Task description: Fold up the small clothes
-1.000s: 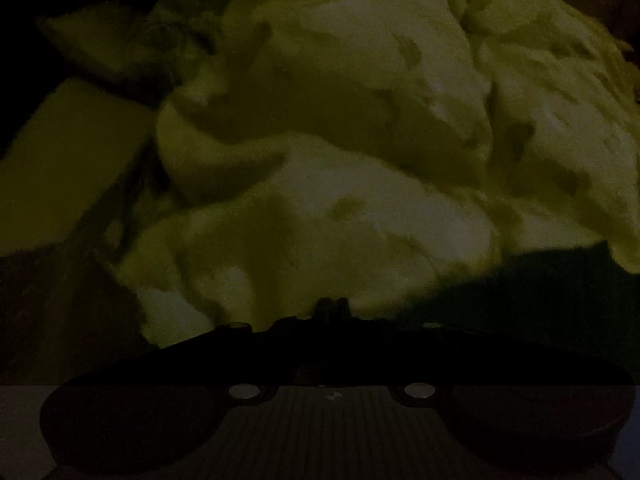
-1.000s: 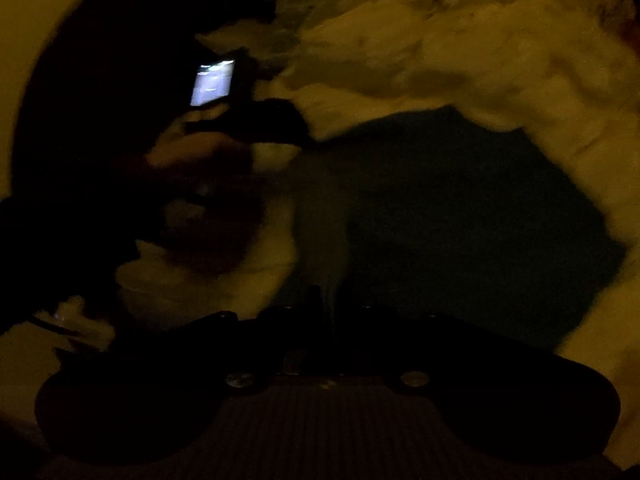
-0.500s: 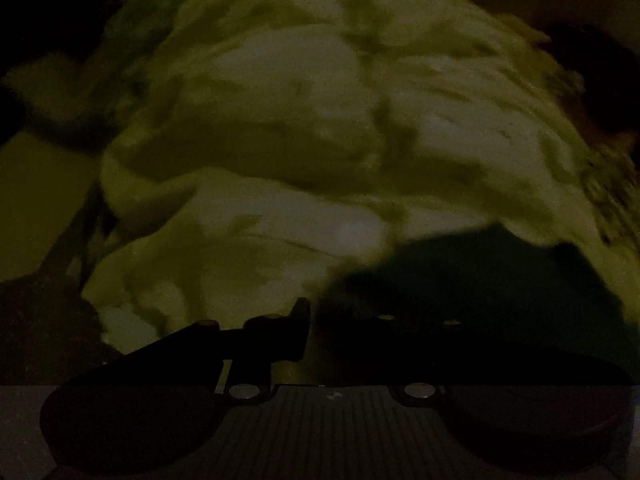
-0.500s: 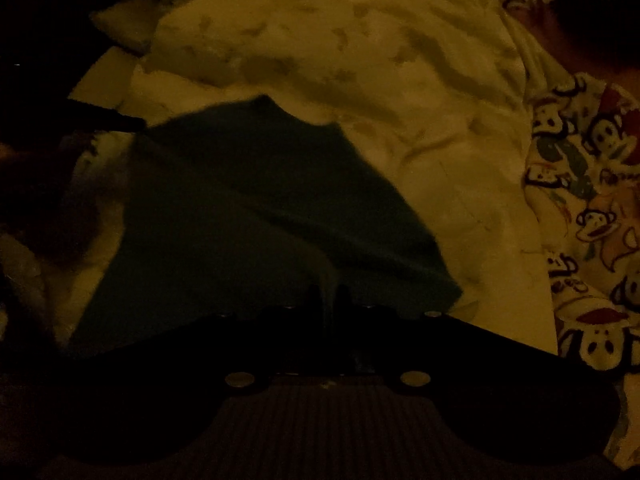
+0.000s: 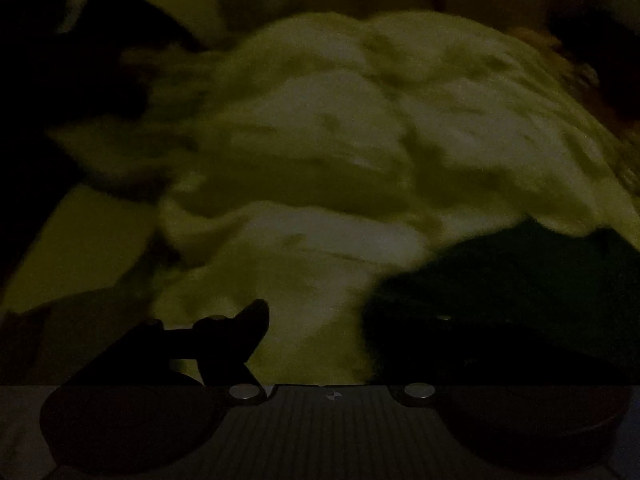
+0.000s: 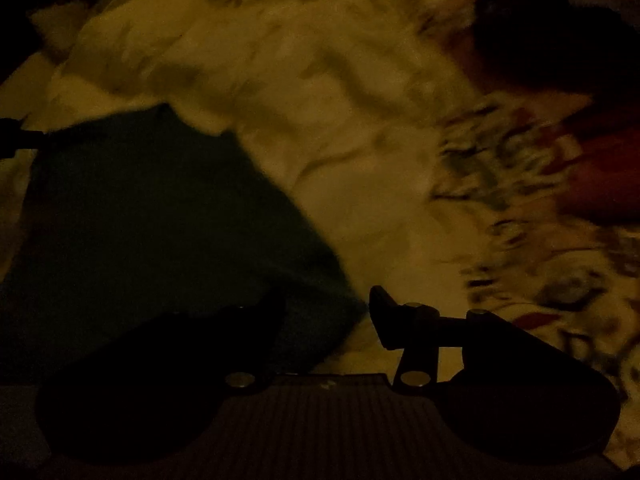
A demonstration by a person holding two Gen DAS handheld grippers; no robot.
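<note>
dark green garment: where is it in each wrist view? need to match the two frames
Left wrist: dark green garment at lower right, partly behind the gripper's right finger.
Right wrist: it fills the left and lower-left area, its corner reaching between the fingers.
Shared landmark: the rumpled pale bedding it lies on, just beyond it in both views.

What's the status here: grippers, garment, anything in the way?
Left hand-held gripper open, right hand-held gripper open, jaws just opened. Dark green cloth garment released, lying on rumpled pale bedding. Cartoon-print fabric alongside, apart.

One dark green garment [image 6: 152,220], one patterned cloth [image 6: 540,240] (blurred)
</note>
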